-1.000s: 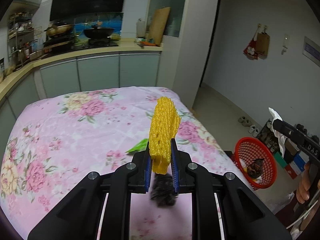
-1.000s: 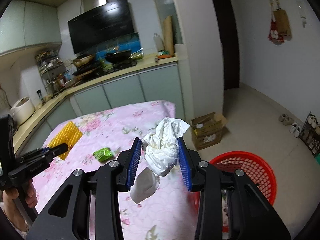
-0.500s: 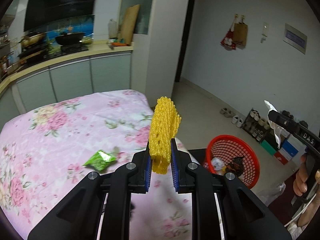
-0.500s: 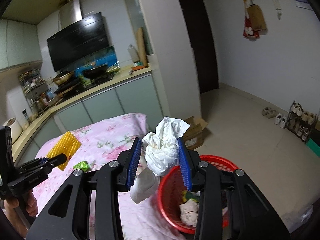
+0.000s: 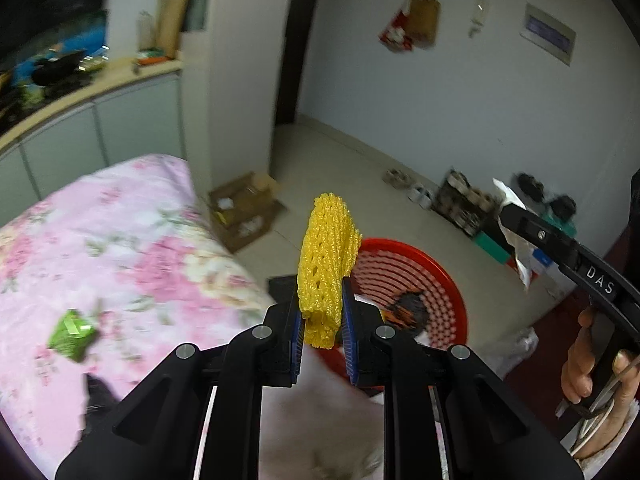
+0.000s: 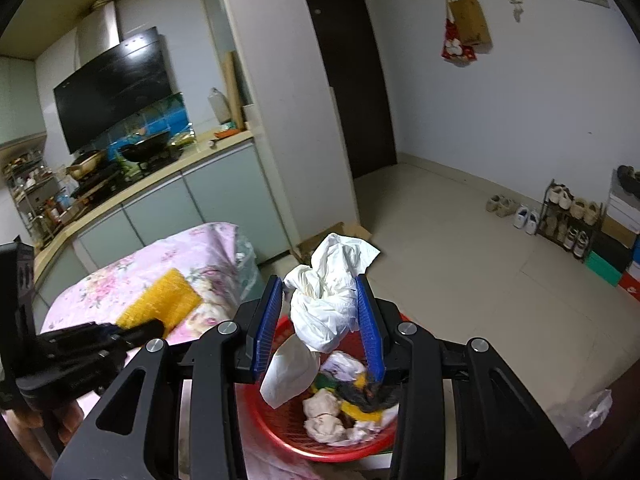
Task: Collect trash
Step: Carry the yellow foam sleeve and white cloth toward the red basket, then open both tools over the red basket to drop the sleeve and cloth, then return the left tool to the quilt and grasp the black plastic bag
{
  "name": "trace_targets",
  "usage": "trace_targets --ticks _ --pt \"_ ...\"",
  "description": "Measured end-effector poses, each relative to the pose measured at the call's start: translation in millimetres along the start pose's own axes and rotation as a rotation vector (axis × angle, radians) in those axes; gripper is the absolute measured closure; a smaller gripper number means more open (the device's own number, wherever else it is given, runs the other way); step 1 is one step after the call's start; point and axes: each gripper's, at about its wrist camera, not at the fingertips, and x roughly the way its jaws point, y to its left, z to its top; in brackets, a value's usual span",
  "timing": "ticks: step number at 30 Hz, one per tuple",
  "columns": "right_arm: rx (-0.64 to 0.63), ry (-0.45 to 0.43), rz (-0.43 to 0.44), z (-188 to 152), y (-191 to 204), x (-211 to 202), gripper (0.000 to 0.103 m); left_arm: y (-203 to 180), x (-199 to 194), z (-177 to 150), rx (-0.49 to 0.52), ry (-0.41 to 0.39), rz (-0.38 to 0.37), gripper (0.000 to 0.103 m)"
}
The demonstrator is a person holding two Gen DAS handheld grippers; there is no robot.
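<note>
My left gripper [image 5: 321, 316] is shut on a yellow foam fruit net [image 5: 326, 256] and holds it upright, just left of a red basket [image 5: 404, 268] on the floor. My right gripper [image 6: 324, 320] is shut on a crumpled white tissue [image 6: 326, 292] and holds it right above the red basket [image 6: 280, 428], which holds several pieces of trash. The left gripper with the net [image 6: 160, 304] shows at the left of the right wrist view. A green wrapper [image 5: 72, 334] lies on the pink floral table [image 5: 120, 248].
A cardboard box [image 5: 244, 210] sits on the floor beside the table. A shoe rack [image 6: 572, 216] and coloured boxes [image 6: 612, 264] stand along the right wall. Kitchen counter and cabinets [image 6: 152, 196] run behind the table. A dark scrap [image 5: 96, 394] lies at the table's near edge.
Both grippers swung right from the table toward the basket. The tissue now hangs over the basket, and the net has come beside it.
</note>
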Motion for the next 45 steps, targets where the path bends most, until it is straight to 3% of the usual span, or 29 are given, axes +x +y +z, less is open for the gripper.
trace_targets --ticks 5,12,13,15,17,21,26,34,39,45 --pt "0.019 0.036 -0.040 -2.6 -13.9 12.0 0.067 -30.1 38.0 1.6 0.037 0.066 -0.038 0.087" --pt "0.048 0.096 -0.045 -10.0 -25.2 39.7 0.065 -46.6 76.9 -2.9 0.060 0.135 -0.029 0.086" --pt "0.051 0.103 -0.042 -9.9 -26.5 42.2 0.065 -47.0 80.2 -4.1 0.062 0.141 -0.026 0.082" --pt "0.065 0.115 -0.035 -11.8 -28.6 45.9 0.054 -46.3 83.5 -5.9 0.067 0.143 -0.014 0.074" --pt "0.078 0.109 -0.035 -12.7 -31.3 45.5 0.048 -45.9 83.1 -7.0 0.071 0.136 -0.007 0.055" --pt "0.085 0.107 -0.027 -13.5 -35.3 44.4 0.048 -44.0 80.7 -7.2 0.069 0.114 0.019 0.041" --pt "0.102 0.097 -0.019 -15.3 -38.4 35.9 0.048 -31.9 62.9 -6.3 0.047 0.079 0.040 0.028" --pt "0.091 0.085 0.005 -20.7 -28.1 23.5 0.042 2.2 20.2 -10.7 -0.021 0.019 0.072 0.024" --pt "0.058 0.069 0.015 -25.0 -13.2 16.8 0.035 32.0 -11.5 -19.4 -0.077 -0.024 0.115 0.023" --pt "0.025 0.070 0.044 -31.5 7.8 14.3 0.034 69.9 -51.1 -34.2 -0.150 -0.069 0.187 0.023"
